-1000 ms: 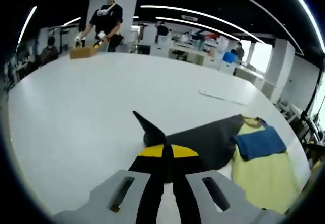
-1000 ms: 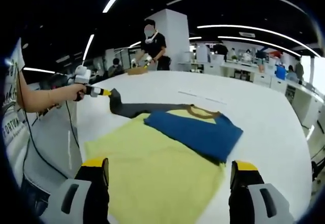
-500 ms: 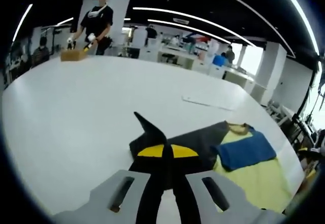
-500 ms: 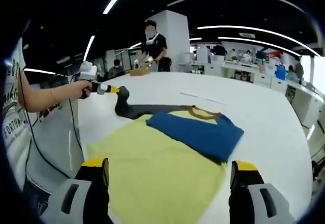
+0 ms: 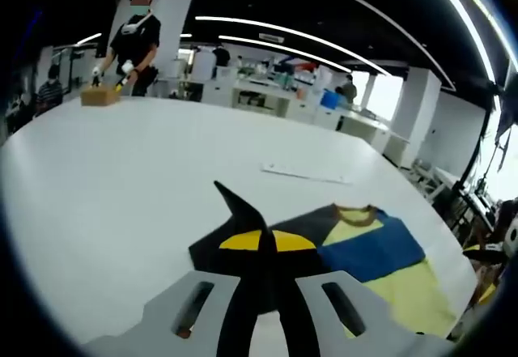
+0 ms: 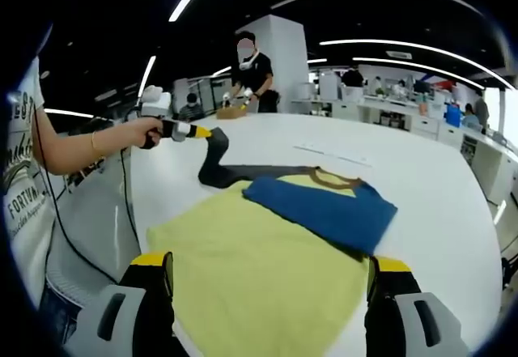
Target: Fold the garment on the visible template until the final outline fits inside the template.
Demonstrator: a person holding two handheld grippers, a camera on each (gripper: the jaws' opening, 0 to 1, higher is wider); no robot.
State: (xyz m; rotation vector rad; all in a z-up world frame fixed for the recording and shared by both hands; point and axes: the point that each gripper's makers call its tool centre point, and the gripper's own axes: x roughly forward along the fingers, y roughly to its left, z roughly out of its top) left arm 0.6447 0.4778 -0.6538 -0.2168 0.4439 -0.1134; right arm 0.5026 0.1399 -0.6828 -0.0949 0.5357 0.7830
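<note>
A yellow shirt (image 6: 259, 268) lies flat on the white table (image 6: 421, 187), with its blue sleeve (image 6: 324, 207) folded across the chest. My left gripper (image 6: 194, 131) is shut on the end of the dark grey sleeve (image 6: 214, 159) and holds it up off the table, beside the collar. In the left gripper view the sleeve's tip (image 5: 235, 203) pokes out past my shut left gripper (image 5: 261, 240), with the blue sleeve (image 5: 372, 252) and the yellow shirt (image 5: 405, 292) beyond to the right. My right gripper (image 6: 269, 266) is open above the shirt's near hem, holding nothing.
A thin pale strip (image 5: 303, 173) lies on the table beyond the collar. At the far end a person works over a brown box (image 5: 99, 95). A hand (image 6: 137, 134) holds the left gripper near the table's left edge. Desks and people fill the background.
My left gripper has lifted the dark sleeve higher and carried it rightward toward the shirt's body. The right gripper stays open in the same place.
</note>
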